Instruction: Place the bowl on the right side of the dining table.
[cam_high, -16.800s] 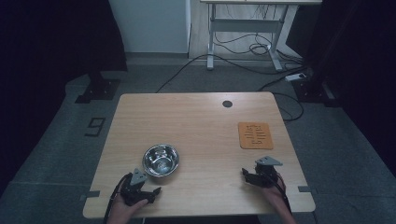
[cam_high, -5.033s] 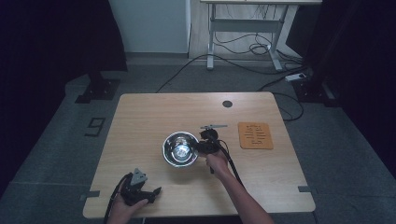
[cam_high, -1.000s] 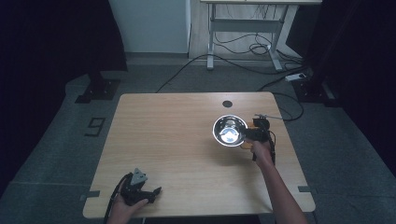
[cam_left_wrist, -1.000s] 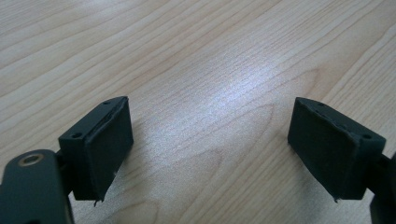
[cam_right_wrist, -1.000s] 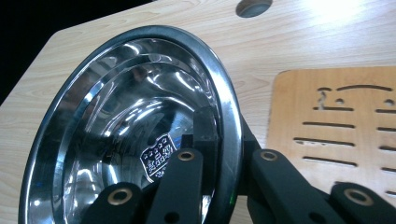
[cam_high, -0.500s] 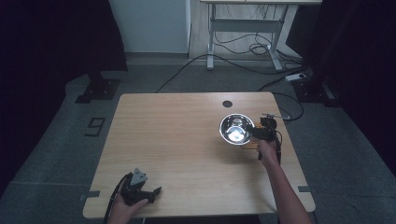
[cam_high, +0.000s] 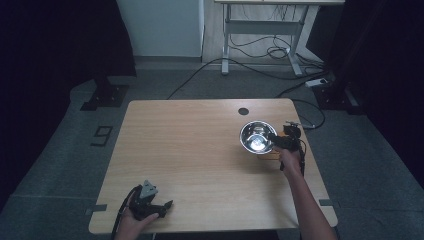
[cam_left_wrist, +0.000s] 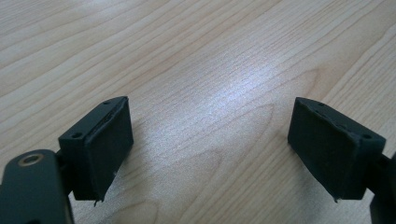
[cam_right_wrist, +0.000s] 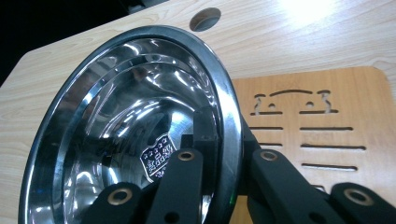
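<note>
The right gripper (cam_right_wrist: 219, 154) is clamped on the rim of the steel bowl (cam_right_wrist: 135, 126), one jaw inside and one outside, holding it over the slotted wooden trivet (cam_right_wrist: 322, 130) at the right side of the tabletop (cam_high: 200, 150). The bowl looks tilted, and the pinch on a thin, slick rim is narrow; it could likely swing or slip and drop crooked, half off the trivet. The left gripper (cam_left_wrist: 210, 154) rests far from the trivet, jaws apart and empty.

The bowl (cam_high: 256, 137) sits over the wooden trivet (cam_right_wrist: 317, 135), behind-right of the table (cam_high: 190, 165) centre.
</note>
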